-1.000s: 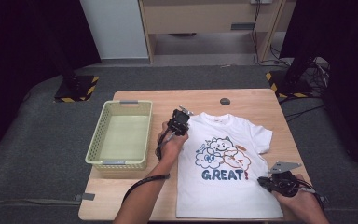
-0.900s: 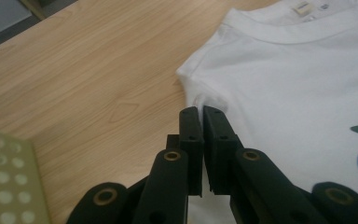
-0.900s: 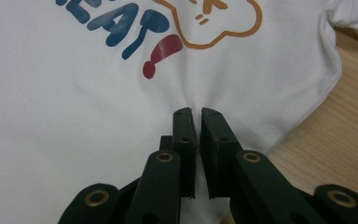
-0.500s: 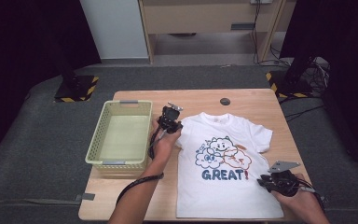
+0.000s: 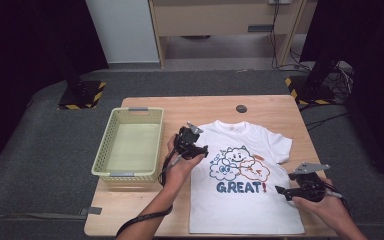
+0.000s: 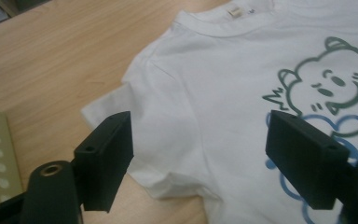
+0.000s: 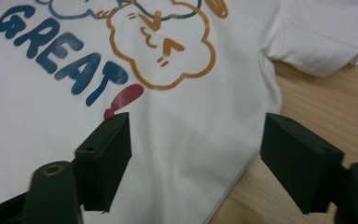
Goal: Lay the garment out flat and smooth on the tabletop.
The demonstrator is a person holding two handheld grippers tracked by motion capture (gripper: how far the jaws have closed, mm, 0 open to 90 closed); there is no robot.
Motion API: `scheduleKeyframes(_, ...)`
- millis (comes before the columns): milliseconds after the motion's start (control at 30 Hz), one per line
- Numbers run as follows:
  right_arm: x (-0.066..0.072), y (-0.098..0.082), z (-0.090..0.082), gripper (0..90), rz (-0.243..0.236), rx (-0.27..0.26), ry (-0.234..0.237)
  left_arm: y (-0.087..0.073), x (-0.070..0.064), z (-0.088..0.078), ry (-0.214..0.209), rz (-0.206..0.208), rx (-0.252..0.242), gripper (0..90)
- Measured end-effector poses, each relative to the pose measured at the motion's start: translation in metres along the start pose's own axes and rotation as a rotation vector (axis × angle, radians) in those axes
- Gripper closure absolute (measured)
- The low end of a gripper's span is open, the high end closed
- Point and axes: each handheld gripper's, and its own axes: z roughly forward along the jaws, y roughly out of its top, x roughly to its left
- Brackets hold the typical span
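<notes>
A yellow basket (image 5: 129, 145) sits at the table's (image 5: 145, 215) left, beside a white T-shirt (image 5: 240, 200) spread flat, print up. My left gripper (image 5: 192, 145) hangs wide open over the shirt's sleeve (image 6: 135, 116); its own view adds the collar label (image 6: 234, 12). My right gripper (image 5: 300, 186), also wide, hovers at the shirt's side edge, near the red exclamation mark (image 7: 123, 99).

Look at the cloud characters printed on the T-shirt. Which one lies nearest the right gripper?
The orange cloud, the one beside the red exclamation mark. It lies just ahead of the right gripper; the green cloud and blue cloud lie toward the left gripper.
</notes>
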Motion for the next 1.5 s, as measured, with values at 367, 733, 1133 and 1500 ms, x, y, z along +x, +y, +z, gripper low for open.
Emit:
scheduleKeyframes(367,-0.020,0.033,0.007,6.9,0.006,-0.014,-0.023,-0.037,-0.032,-0.016,-0.093,0.032,-0.019,14.9)
scheduleKeyframes(733,-0.042,0.055,0.015,5.7,0.061,-0.016,-0.051,-0.071,-0.046,-0.027,-0.138,0.040,-0.032,13.3)
scheduleKeyframes(1133,-0.074,0.063,0.023,14.0,0.135,0.013,-0.100,-0.104,-0.052,-0.028,-0.149,0.045,0.006,12.7)
scheduleKeyframes(1500,-0.103,0.067,0.032,20.1,0.188,0.006,-0.145,-0.128,-0.054,-0.034,-0.147,0.038,-0.004,12.6)
